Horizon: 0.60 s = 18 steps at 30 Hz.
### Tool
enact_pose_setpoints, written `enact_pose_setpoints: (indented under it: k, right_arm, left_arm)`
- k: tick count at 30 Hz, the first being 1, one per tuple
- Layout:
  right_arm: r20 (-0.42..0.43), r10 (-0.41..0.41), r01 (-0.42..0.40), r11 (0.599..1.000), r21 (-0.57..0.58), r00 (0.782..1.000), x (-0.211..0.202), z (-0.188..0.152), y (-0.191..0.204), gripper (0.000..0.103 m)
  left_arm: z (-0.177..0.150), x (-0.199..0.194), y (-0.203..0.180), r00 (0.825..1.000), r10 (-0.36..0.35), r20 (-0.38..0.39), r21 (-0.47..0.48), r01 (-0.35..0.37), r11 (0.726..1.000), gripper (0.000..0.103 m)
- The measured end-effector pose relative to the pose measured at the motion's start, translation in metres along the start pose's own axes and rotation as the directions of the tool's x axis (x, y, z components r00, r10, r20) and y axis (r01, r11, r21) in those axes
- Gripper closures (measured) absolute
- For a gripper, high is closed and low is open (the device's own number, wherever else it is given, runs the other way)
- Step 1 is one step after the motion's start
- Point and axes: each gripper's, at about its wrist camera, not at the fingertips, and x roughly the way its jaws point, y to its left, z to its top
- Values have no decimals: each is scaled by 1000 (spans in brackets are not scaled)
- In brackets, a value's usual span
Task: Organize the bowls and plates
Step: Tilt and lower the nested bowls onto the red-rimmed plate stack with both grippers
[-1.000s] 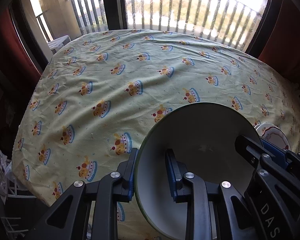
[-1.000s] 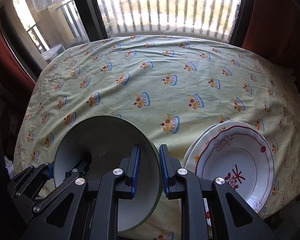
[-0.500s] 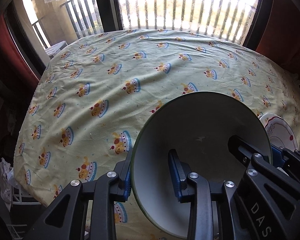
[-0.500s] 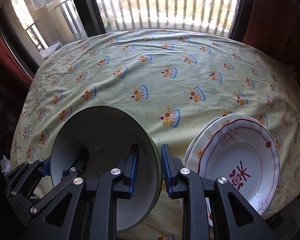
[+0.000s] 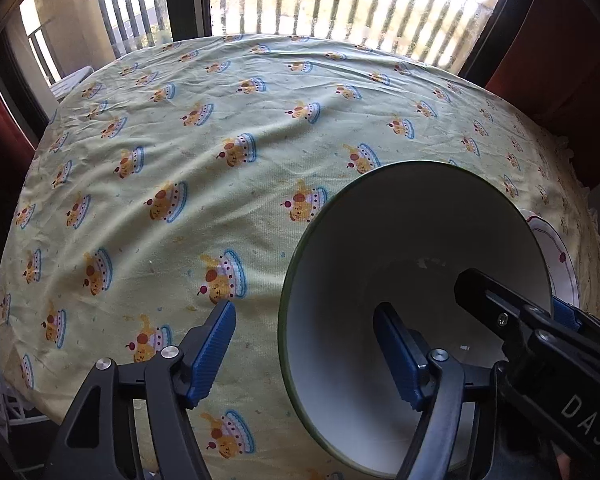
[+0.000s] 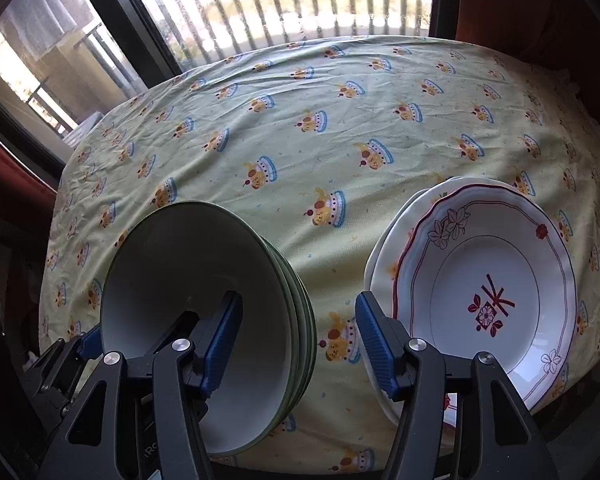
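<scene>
A stack of white bowls with green rims (image 6: 180, 272) rests on the yellow tablecloth (image 6: 340, 152); in the left wrist view the top bowl (image 5: 420, 240) fills the right half. My left gripper (image 5: 304, 350) straddles its left rim, one pad inside and one outside, with its jaws opening and clear of the rim. My right gripper (image 6: 298, 340) straddles the opposite rim the same way, jaws opening and pads off the bowl. A stack of plates (image 6: 488, 292), the top one white with a red flower pattern, lies to the right of the bowls.
The cloth with its cake print covers the whole round table (image 5: 220, 160). A window with railings (image 5: 320, 8) stands behind the far edge, with red curtains (image 6: 520, 8) at the sides. The table's near edge runs just below the bowls and plates.
Both grippers, shut on opposite rims of the top bowl before, have opened. The bowl has come to rest on the stack.
</scene>
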Motion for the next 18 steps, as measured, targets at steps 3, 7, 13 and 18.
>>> enact_pose_setpoints:
  k: [3, 7, 13, 18]
  right_arm:
    - [-5, -11, 11, 999, 36, 1000, 1, 0, 3, 36]
    - [-11, -38, 38, 998, 53, 999, 1, -3, 11, 36]
    - [-35, -87, 91, 986, 137, 996, 0, -6, 12, 36]
    - [-46, -100, 107, 974, 202, 994, 0, -10, 8, 36]
  left_arm:
    - [1, 6, 2, 997, -68, -26, 15, 68, 998, 31]
    - [6, 11, 4, 991, -129, -42, 51, 131, 990, 31]
    - [8, 16, 3, 970, -224, -91, 87, 232, 969, 35]
    - [9, 16, 0, 953, -269, -138, 95, 284, 954, 44]
